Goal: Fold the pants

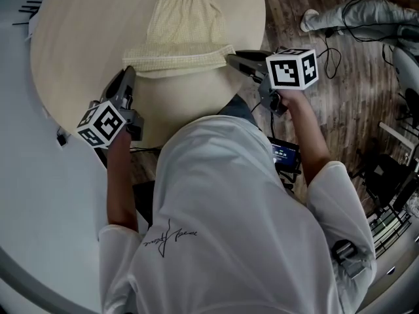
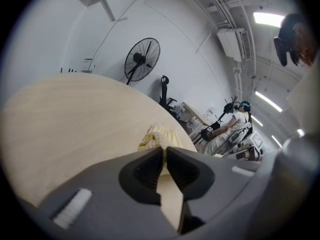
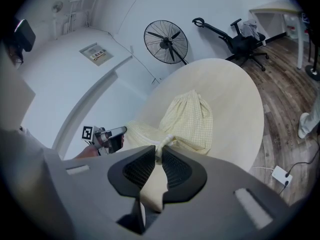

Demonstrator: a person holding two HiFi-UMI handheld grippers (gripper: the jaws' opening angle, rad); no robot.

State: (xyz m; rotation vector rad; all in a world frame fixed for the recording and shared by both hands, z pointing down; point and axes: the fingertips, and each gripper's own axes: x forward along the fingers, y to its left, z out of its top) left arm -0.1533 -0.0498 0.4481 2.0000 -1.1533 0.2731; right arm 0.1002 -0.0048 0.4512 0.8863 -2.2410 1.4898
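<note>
Pale yellow checked pants (image 1: 183, 31) lie on the round beige table (image 1: 78, 38), with their near part folded into a thick band along the front. My left gripper (image 1: 128, 70) is at the band's left corner and my right gripper (image 1: 230, 59) at its right corner. In the left gripper view the jaws (image 2: 164, 151) are nearly together, pinching a bit of the yellow cloth (image 2: 154, 134) at their tips. The right gripper (image 3: 160, 151) likewise nips the cloth's edge (image 3: 192, 121), and the left gripper (image 3: 120, 131) shows beyond it.
A standing fan (image 3: 166, 41) and an office chair (image 3: 245, 41) are beyond the table. Cables (image 1: 330, 57) and someone's shoe (image 1: 309, 19) lie on the wooden floor to the right. A white curved wall (image 1: 26, 175) runs along the left. A seated person (image 2: 235, 124) is in the background.
</note>
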